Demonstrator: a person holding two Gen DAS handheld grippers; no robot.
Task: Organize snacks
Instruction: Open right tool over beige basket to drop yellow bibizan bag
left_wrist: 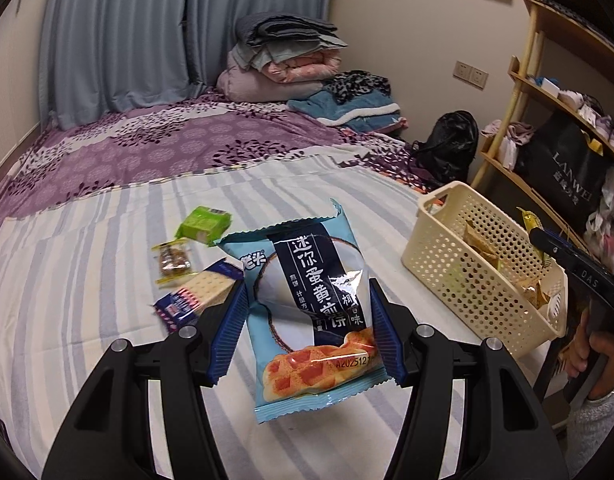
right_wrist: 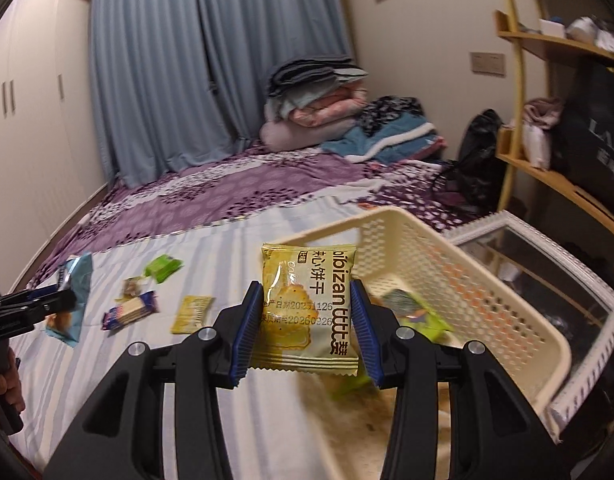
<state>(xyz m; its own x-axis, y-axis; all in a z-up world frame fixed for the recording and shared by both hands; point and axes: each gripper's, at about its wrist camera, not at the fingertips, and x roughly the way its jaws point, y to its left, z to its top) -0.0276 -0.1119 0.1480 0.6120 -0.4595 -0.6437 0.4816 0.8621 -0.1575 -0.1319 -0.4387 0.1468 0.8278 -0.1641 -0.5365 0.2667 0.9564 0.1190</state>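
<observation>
Gripping a light-blue foil egg-roll snack bag between its blue pads, the left gripper held it above the grey-and-white striped sheet. The right gripper was clamped on a yellow sandwich-biscuit packet at the near rim of the cream perforated plastic basket, which held other packets. A green wafer pack, a small caramel-coloured candy and a blue cracker pack lay on the sheet. Behind were a purple floral bedspread, folded quilts, blue curtains and a wooden shelf.
</observation>
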